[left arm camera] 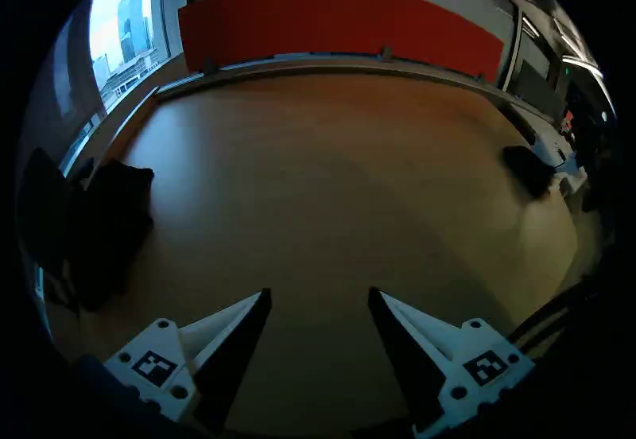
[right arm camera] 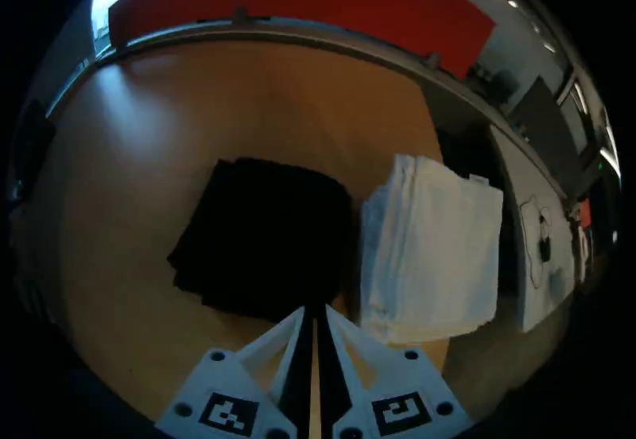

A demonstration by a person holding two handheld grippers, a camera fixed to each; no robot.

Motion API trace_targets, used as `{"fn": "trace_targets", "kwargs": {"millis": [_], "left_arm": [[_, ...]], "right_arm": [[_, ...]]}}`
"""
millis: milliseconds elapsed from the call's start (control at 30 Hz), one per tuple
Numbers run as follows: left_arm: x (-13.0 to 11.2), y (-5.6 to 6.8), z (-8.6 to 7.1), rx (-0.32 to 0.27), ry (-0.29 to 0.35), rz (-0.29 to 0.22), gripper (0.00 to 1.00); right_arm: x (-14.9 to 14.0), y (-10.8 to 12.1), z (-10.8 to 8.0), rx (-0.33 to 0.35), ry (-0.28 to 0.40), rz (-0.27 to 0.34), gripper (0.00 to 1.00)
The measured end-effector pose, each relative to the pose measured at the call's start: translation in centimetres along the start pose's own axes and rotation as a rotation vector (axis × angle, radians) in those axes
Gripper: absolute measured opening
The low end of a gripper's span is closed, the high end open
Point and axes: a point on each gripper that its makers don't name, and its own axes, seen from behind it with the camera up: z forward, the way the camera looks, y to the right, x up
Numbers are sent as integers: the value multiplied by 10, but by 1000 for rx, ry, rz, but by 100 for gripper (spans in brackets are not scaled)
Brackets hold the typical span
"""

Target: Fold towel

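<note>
Black towel (right arm camera: 266, 236) and white towel (right arm camera: 429, 252) lie folded side by side on the table (right arm camera: 119, 200). We note the right gripper (right arm camera: 316, 316) at the black towel's near edge, jaws pressed together; left gripper (left arm camera: 318, 304) over the table, jaws spread.

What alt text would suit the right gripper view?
A black towel and a white towel lie folded side by side on a wooden table. The right gripper, shut, points at the black towel's near edge.
</note>
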Motion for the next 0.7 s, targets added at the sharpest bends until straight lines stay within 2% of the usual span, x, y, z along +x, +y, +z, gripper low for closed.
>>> {"fn": "trace_targets", "kwargs": {"millis": [400,700], "left_arm": [[-1,3,2,5,-9,16,90],[-3,5,2,7,-15,20,90]], "right_arm": [[-29,7,15,-20,-56,65,4],[-36,9,23,-28,-61,107,4]]}}
